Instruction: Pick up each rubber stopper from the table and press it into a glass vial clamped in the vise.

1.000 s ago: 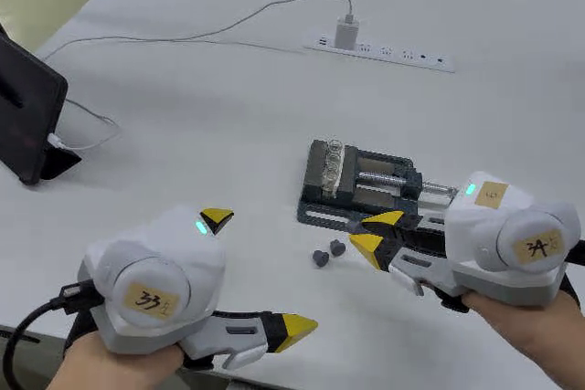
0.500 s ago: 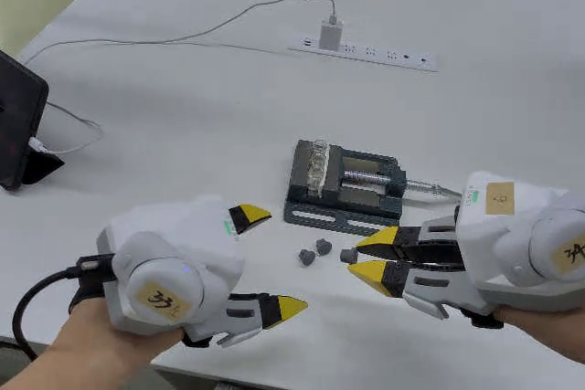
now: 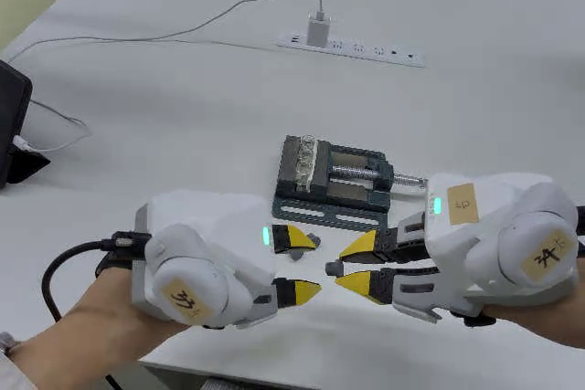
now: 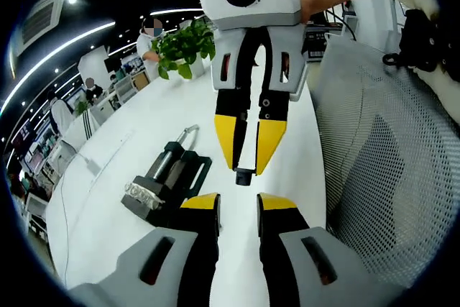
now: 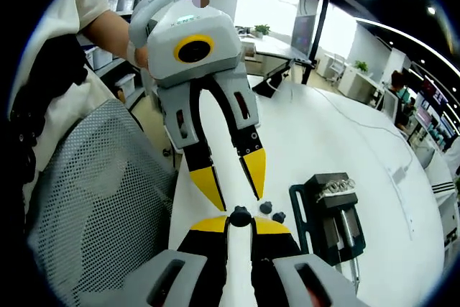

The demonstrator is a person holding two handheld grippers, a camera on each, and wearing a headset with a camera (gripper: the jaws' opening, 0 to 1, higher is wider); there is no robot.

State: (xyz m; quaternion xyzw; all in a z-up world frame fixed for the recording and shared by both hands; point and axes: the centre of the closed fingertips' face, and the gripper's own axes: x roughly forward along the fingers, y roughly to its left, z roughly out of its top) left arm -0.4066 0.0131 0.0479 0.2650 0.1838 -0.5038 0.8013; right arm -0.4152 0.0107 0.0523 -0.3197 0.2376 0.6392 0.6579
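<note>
Between the tips of the right gripper [image 5: 239, 225] we are pinching one rubber stopper [image 5: 239, 214], the jaws drawn in against its sides. Facing it tip to tip, we are holding the left gripper [image 3: 302, 265] with its jaws spread apart. Just beyond the right gripper's tips, two more stoppers [image 5: 265, 207] are lying on the white table [image 3: 183, 116], and past them the vise [image 5: 327, 221] is clamping a row of glass vials [image 5: 332, 188].
</note>
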